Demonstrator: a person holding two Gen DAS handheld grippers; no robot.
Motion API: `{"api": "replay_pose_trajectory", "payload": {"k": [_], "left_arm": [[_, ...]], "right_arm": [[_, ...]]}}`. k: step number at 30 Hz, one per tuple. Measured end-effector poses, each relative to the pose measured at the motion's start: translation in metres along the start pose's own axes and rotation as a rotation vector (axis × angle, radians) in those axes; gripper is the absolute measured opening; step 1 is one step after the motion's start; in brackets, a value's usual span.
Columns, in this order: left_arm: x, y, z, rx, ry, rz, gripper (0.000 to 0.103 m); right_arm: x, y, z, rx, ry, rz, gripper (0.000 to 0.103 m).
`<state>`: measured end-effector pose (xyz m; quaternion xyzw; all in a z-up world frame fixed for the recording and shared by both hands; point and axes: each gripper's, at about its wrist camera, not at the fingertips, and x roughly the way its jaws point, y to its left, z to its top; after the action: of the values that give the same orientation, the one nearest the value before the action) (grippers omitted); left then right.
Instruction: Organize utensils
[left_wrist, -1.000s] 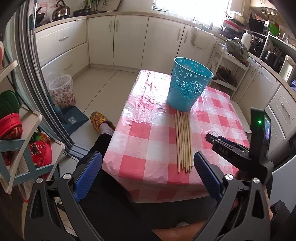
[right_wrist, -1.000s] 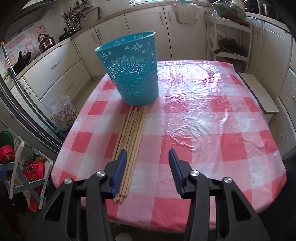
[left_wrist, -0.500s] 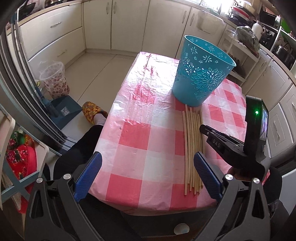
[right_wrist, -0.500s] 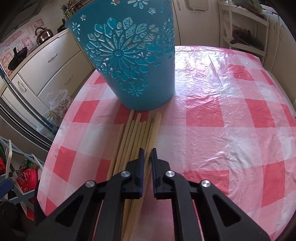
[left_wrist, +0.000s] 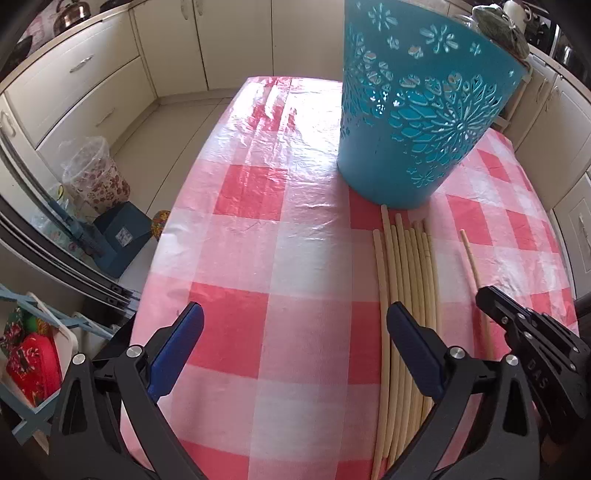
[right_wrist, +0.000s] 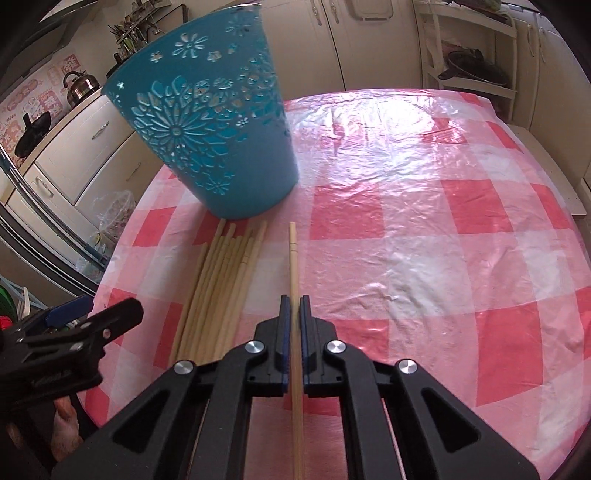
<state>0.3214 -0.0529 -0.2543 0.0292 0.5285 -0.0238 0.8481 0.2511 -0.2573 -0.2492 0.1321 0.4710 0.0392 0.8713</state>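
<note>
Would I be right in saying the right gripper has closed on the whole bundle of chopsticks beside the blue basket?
Not quite: the right gripper is shut on a single chopstick, set apart from the bundle beside the blue basket, as the right wrist view shows.

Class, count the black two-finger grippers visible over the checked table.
2: the left gripper, jaws open, hovering by the pale wooden chopstick bundle; the right gripper, shut on a single wooden chopstick. None seem hidden.

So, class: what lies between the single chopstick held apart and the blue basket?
Only bare checked tablecloth lies between the chopstick and the basket, as the right wrist view shows.
</note>
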Motion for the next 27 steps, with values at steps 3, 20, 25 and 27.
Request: {"api": "replay_pose_trajectory", "payload": {"k": [3, 20, 25, 27], "left_arm": [[0.015, -0.014, 0.01, -0.003, 0.009, -0.01, 0.095], [0.02, -0.055, 0.023, 0.097, 0.011, -0.058, 0.037], [0.016, -0.06, 0.023, 0.114, 0.04, -0.134, 0.005], [0.014, -0.05, 0.024, 0.089, 0.062, -0.174, 0.005]], "right_arm": [[0.003, -0.004, 0.001, -0.001, -0.006, -0.007, 0.006], [0.007, -0.002, -0.001, -0.042, -0.021, 0.01, 0.006], [0.008, -0.004, -0.001, -0.031, -0.031, 0.031, 0.009], [0.007, -0.006, -0.001, -0.02, -0.036, 0.048, 0.01]]}}
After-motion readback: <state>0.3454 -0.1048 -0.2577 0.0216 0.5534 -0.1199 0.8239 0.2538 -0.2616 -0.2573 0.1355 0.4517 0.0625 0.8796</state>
